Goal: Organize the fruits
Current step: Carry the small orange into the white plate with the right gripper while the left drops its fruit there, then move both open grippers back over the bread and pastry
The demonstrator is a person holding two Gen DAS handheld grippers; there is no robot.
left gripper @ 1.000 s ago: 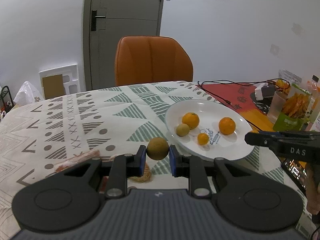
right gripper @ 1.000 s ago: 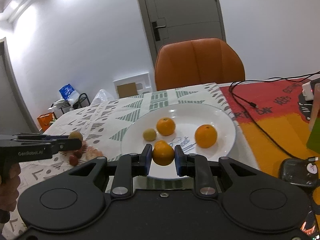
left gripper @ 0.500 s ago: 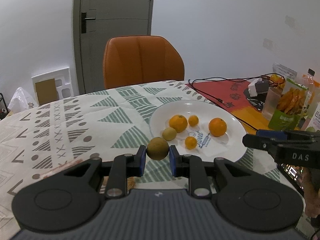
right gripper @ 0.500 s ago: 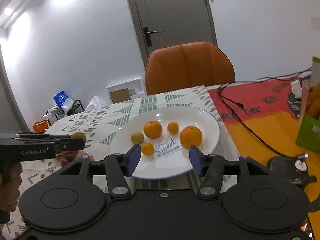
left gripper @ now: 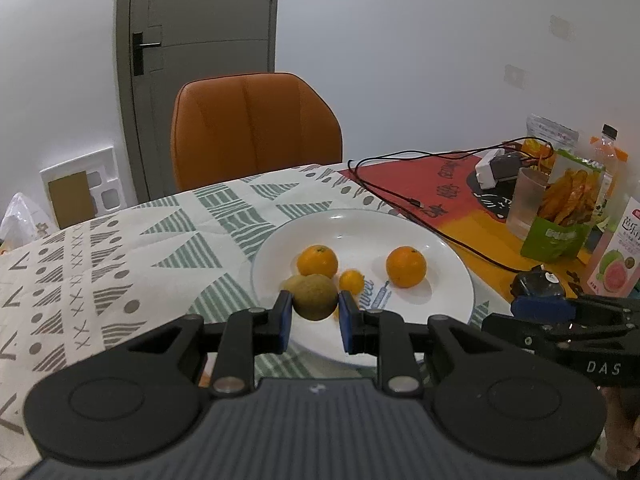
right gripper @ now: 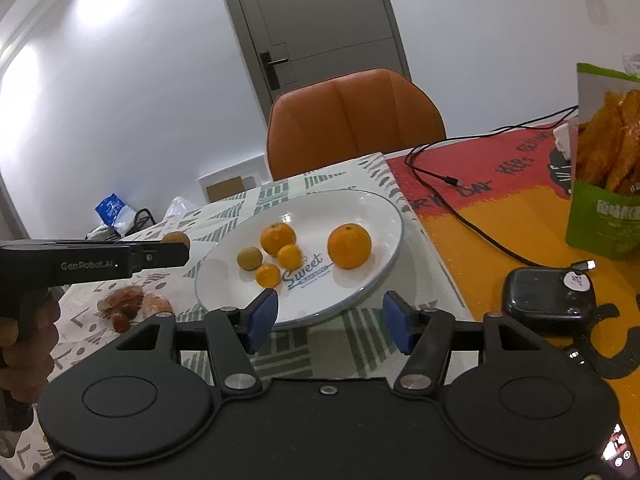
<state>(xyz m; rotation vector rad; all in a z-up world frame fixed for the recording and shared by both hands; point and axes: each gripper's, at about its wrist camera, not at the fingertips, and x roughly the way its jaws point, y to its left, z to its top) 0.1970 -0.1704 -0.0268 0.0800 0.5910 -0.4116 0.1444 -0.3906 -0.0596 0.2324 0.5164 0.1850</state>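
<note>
Left tool (left gripper: pixel 313 320) is what I have clamped on a round, matte brownish-green fruit (left gripper: pixel 315 297), held over the near rim of the glossy white plate (right gripper: pixel 372 280). Right tool (right gripper: pixel 329 322) gapes apart, nothing between its blue pads, near the plate's smooth oranges (right gripper: pixel 349 246).

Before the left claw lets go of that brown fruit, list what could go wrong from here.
1. The brown fruit is round and pinched only at its sides by the left claw; released above the plate, it may roll off the low rim.
2. It could knock the small oranges clustered near the plate's centre.
3. The open right claw hangs at the plate's near rim and might nudge it.
</note>
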